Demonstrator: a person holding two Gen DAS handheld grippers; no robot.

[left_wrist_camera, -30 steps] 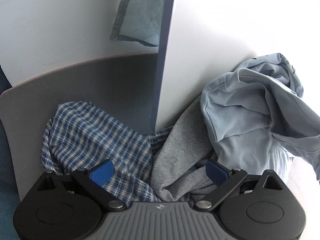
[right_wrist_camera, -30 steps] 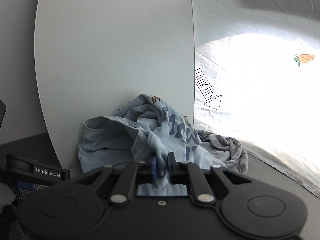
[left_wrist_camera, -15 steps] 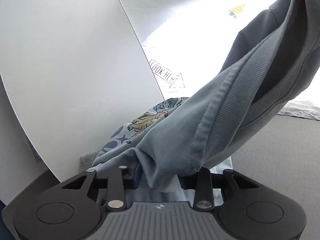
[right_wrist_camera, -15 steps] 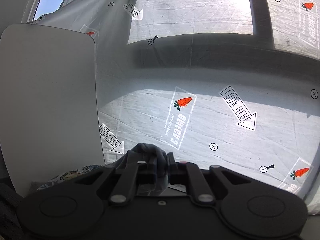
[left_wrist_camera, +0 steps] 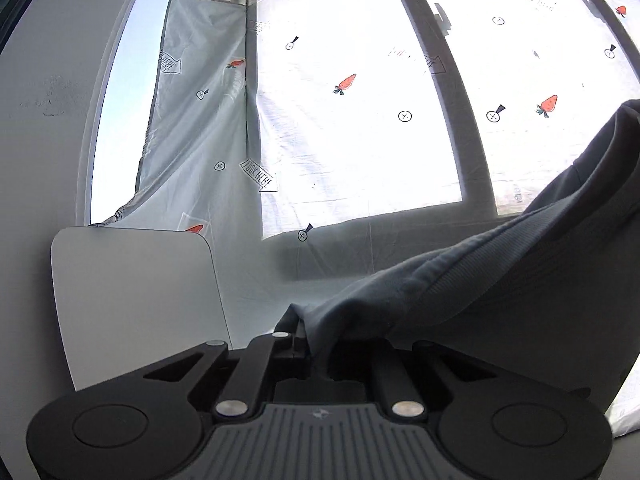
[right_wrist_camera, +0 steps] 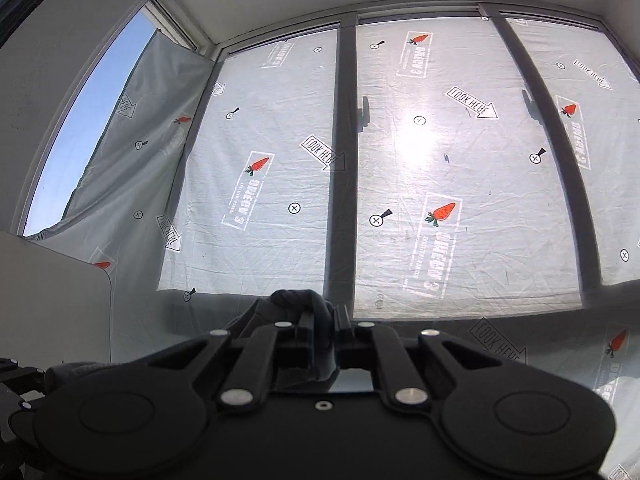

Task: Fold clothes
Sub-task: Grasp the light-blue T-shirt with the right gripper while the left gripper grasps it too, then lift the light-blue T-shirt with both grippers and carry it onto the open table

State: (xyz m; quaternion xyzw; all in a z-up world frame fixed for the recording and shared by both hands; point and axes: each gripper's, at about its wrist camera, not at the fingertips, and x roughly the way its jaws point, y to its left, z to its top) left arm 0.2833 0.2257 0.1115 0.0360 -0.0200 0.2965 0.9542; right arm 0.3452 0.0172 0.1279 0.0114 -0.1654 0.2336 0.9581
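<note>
Within a second both views had swung up from the heap of clothes to the covered window (right_wrist_camera: 460,168). The left tongs (left_wrist_camera: 316,344) and right tongs (right_wrist_camera: 334,328) were each clamped on the grey-blue sweatshirt (left_wrist_camera: 500,280), lifted off the counter, probably to shake it open. Its ribbed edge ran long from the left tongs up toward the right.

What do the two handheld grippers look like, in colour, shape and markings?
The left gripper is black plastic: two round discs, angled linkage bars with silver pivot pins, and a grey ribbed centre plate carrying a small logo. The right gripper has the same black discs, bars and silver pins, but a plain black centre with one small screw. No cables, sleeves or hands are visible.
</note>
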